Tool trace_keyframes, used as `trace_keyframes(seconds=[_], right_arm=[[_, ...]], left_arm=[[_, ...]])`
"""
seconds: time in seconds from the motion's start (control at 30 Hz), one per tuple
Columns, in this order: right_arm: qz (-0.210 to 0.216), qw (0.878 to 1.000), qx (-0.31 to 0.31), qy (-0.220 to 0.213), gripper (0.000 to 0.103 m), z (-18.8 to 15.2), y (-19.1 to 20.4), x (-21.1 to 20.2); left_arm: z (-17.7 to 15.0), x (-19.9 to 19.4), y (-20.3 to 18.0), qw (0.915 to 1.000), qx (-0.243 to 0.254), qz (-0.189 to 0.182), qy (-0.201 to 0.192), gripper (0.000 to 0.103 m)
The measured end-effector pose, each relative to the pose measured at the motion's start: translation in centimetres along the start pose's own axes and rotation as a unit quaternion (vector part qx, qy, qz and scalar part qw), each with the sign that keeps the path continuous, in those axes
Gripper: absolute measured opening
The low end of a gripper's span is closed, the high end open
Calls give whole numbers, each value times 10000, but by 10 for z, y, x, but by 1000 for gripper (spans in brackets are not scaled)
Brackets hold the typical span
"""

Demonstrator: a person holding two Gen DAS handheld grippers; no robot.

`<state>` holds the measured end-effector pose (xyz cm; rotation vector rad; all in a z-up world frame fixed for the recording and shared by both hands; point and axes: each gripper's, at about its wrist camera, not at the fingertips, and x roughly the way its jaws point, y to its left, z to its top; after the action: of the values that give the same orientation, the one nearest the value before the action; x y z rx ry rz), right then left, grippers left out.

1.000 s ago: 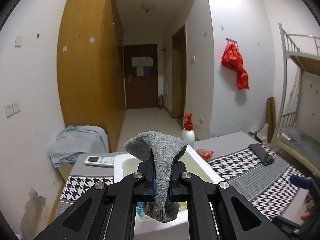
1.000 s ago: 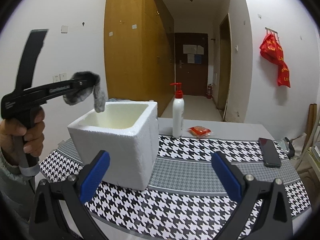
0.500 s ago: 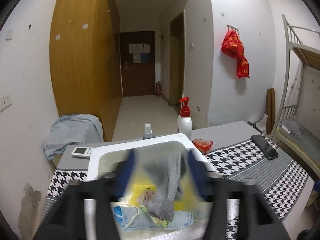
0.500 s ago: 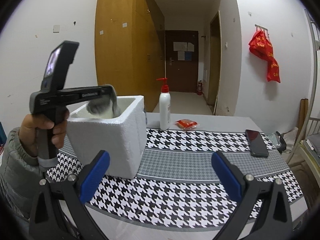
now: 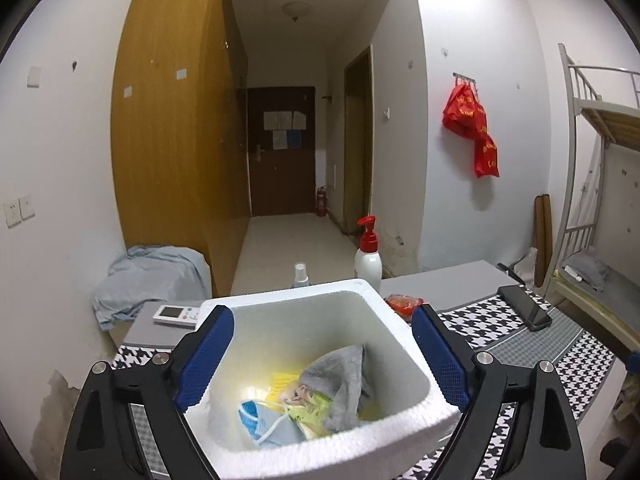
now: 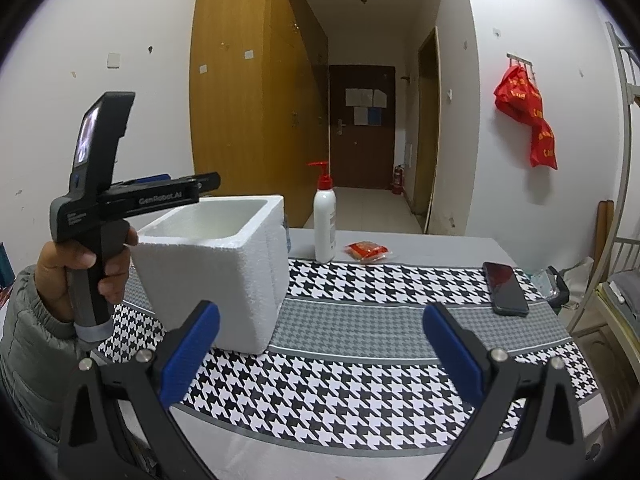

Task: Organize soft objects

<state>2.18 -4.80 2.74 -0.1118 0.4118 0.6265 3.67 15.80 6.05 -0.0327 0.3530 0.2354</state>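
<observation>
A grey sock (image 5: 340,384) lies inside the white foam box (image 5: 400,332), on top of a blue face mask (image 5: 260,420) and a yellow-green packet (image 5: 308,404). My left gripper (image 5: 320,356) is open and empty, its blue pads spread just above the box's opening. In the right wrist view the left gripper (image 6: 200,182) hovers over the foam box (image 6: 240,276). My right gripper (image 6: 318,350) is open and empty above the houndstooth tablecloth (image 6: 360,380), in front of the box.
A white pump bottle (image 6: 324,220) and a red packet (image 6: 366,250) stand behind the box. A black phone (image 6: 504,288) lies at the right. A remote (image 5: 176,314) and small spray bottle (image 5: 300,274) sit behind the box. A bunk bed (image 5: 600,200) stands at the right.
My left gripper lowered over the box and opened, and the grey sock dropped into the box. My right gripper stayed open and shifted slightly.
</observation>
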Motion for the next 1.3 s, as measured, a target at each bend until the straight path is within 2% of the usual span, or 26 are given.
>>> trace_keyframes(seconds=[0.1, 0.17, 0.3, 0.57, 0.7, 0.87, 1.3], right_arm=[[42, 10000, -9, -50, 103, 0, 2, -6], [67, 9999, 2, -80, 103, -1, 3, -9], [71, 9998, 11, -169, 103, -4, 4, -18], [169, 9994, 96, -302, 103, -8, 3, -41], [206, 9988, 47, -447, 103, -10, 7, -56], [262, 9974, 61, -665, 103, -12, 12, -74], [371, 9954, 4, -886, 103, -23, 29, -110]], left_arm=[[-3, -12, 1, 10000, -71, 43, -28, 93], [-5, -22, 0, 9999, -104, 51, -69, 99], [-11, -44, -6, 9997, 16, 144, -207, 102], [-19, -97, -14, 9983, -33, 299, -505, 102], [-24, -127, -16, 9976, -149, 222, -638, 102], [-32, -163, -23, 9958, -64, 242, -880, 102], [-56, -209, -34, 9952, -66, 107, -970, 102]])
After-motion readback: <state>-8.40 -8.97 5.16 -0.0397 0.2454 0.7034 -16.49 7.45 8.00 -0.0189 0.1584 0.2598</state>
